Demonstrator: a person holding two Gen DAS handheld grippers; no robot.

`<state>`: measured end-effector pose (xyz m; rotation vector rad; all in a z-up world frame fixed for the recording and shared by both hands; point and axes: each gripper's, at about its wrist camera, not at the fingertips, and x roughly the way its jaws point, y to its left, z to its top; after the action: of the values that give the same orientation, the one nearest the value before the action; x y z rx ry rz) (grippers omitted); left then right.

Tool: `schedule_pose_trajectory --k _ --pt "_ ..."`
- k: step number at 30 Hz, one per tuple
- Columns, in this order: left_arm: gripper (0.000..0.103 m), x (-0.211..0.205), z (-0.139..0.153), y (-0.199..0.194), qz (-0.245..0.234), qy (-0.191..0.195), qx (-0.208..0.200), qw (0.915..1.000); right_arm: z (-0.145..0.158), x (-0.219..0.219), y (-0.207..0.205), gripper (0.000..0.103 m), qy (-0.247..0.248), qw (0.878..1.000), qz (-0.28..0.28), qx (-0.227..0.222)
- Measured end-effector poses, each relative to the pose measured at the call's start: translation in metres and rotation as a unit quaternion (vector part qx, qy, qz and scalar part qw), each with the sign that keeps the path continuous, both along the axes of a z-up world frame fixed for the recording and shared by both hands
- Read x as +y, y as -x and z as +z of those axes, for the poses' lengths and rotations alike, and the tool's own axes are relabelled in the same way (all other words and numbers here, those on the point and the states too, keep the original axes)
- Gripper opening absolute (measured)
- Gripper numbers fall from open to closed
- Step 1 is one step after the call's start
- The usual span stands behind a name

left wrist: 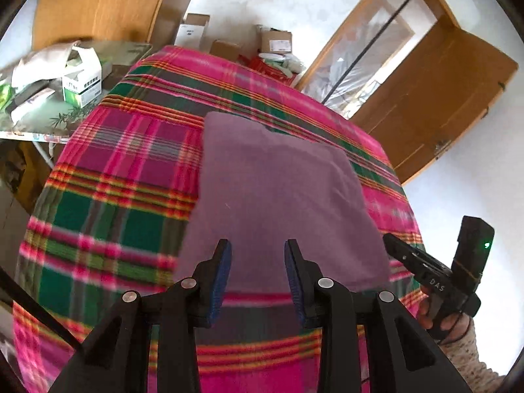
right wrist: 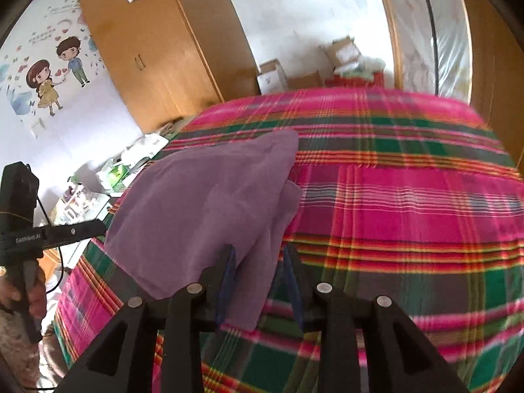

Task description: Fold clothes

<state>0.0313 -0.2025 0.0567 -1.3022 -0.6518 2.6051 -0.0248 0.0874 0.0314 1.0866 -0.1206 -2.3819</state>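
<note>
The soft purple cloth garment [left wrist: 278, 196] lies folded into a rough rectangle on the pink-and-green plaid bed cover [left wrist: 114, 180]. Both the left claw [left wrist: 258, 271] and the right claw [right wrist: 258, 281] hover spread, pinching nothing. The fold looks released; next likely calls for regripping an edge. Cardboard boxes [left wrist: 275, 41] stand well clear.

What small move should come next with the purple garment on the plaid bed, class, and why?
Probably bring both tools down to the purple garment's near edge for another fold. The left tool and right tool hover open above it, holding nothing, and it lies as a long, loosely folded rectangle on the plaid blanket.
</note>
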Motion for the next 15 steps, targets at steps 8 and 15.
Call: schedule_pose_trajectory --k 8,15 --pt "0.034 0.044 -0.021 -0.014 -0.011 0.041 0.008 0.9991 0.002 -0.018 -0.035 0.033 -0.062 0.997 -0.010 0.051" --pt "0.034 0.063 -0.038 -0.033 -0.016 0.100 0.015 0.9947 -0.012 -0.034 -0.058 0.033 -0.082 0.995 0.000 0.050"
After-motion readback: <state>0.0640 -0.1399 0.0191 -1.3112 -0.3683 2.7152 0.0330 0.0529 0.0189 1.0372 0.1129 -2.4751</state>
